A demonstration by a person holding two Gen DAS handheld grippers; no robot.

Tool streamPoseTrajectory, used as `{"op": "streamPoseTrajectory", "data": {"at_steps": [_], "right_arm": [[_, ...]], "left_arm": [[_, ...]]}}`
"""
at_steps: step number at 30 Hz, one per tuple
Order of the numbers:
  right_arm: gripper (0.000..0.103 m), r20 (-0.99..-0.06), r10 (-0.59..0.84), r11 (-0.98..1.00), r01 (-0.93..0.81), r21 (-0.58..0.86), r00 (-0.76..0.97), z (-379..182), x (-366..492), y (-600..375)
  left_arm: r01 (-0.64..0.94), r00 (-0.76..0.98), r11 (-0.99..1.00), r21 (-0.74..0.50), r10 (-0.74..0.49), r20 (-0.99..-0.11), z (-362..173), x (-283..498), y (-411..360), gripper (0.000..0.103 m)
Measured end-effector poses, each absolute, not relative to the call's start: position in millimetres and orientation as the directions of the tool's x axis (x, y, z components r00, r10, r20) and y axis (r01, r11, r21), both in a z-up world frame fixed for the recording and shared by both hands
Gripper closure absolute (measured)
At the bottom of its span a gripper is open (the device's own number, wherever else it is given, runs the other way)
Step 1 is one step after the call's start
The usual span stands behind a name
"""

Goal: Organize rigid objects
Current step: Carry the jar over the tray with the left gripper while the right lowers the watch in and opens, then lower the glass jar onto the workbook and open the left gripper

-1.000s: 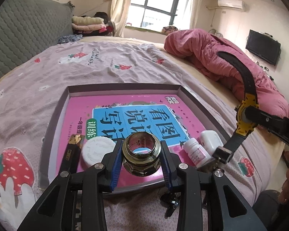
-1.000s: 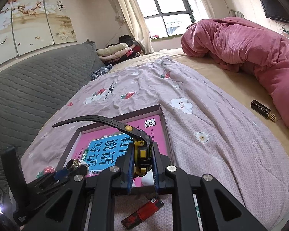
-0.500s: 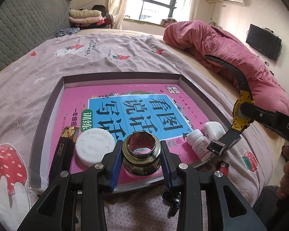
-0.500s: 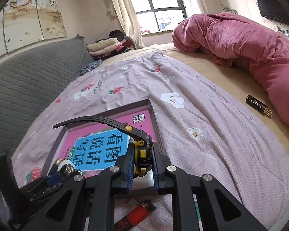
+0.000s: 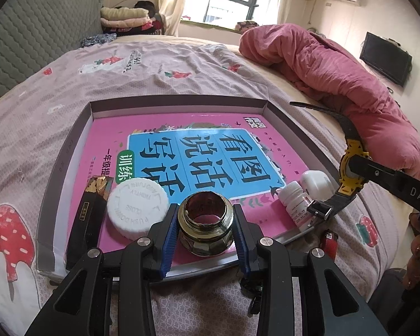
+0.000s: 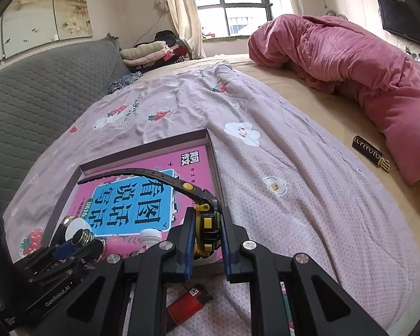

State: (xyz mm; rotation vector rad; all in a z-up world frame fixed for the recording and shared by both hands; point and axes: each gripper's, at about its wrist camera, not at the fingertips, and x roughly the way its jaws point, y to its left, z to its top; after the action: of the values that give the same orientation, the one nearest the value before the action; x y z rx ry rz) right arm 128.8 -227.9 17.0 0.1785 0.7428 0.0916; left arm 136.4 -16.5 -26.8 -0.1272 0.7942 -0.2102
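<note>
My left gripper [image 5: 205, 224] is shut on a brass metal fitting [image 5: 205, 222] and holds it at the near edge of a shallow grey tray [image 5: 70, 145]. The tray holds a pink book [image 5: 182, 145], a white cap [image 5: 138, 210], a dark bar [image 5: 91, 212], a small white pill bottle [image 5: 295, 203] and a white case [image 5: 317, 180]. My right gripper [image 6: 207, 232] is shut on a black and yellow watch [image 6: 205, 224], held over the tray's right near corner. The watch also shows in the left wrist view [image 5: 350, 173].
A red lighter [image 6: 186, 305] lies on the bedspread just in front of the tray. A dark labelled bar [image 6: 371, 152] lies far right by the pink duvet [image 6: 350, 64]. A grey headboard [image 6: 36, 92] runs along the left.
Both grippers have moved in lower over the tray's near edge, each still holding its object. The watch has come closer to the tray's right corner.
</note>
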Motion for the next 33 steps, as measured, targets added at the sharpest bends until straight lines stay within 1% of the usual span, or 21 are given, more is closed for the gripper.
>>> {"op": "streamPoseTrajectory", "data": {"at_steps": [9,21,22,24,26,28,33], "right_arm": [[0.086,-0.678,0.131,0.989,-0.051,0.138,0.724,14,133,-221],[0.084,-0.694,0.127,0.989,-0.040,0.141,0.709,7,136,-222],[0.083,-0.694,0.124,0.990,-0.038,0.138,0.709,6,136,-222],[0.077,-0.693,0.118,0.990,-0.033,0.134,0.711,6,136,-223],[0.065,-0.688,0.123,0.989,-0.033,0.142,0.715,6,135,-224],[0.062,-0.680,0.126,0.989,-0.035,0.146,0.722,8,134,-224],[0.062,-0.681,0.122,0.990,-0.037,0.138,0.722,7,133,-222]], "left_arm": [[0.136,0.680,0.972,-0.192,-0.233,-0.695,-28,137,-16,0.066],[0.132,0.678,0.972,-0.193,-0.231,-0.697,-29,137,-16,0.066],[0.132,0.679,0.972,-0.194,-0.232,-0.697,-29,137,-16,0.066],[0.132,0.678,0.972,-0.194,-0.231,-0.698,-29,137,-16,0.066],[0.132,0.678,0.972,-0.193,-0.231,-0.698,-29,137,-16,0.065],[0.131,0.677,0.972,-0.193,-0.230,-0.699,-30,137,-15,0.065],[0.132,0.676,0.972,-0.194,-0.232,-0.699,-30,137,-15,0.065]]}}
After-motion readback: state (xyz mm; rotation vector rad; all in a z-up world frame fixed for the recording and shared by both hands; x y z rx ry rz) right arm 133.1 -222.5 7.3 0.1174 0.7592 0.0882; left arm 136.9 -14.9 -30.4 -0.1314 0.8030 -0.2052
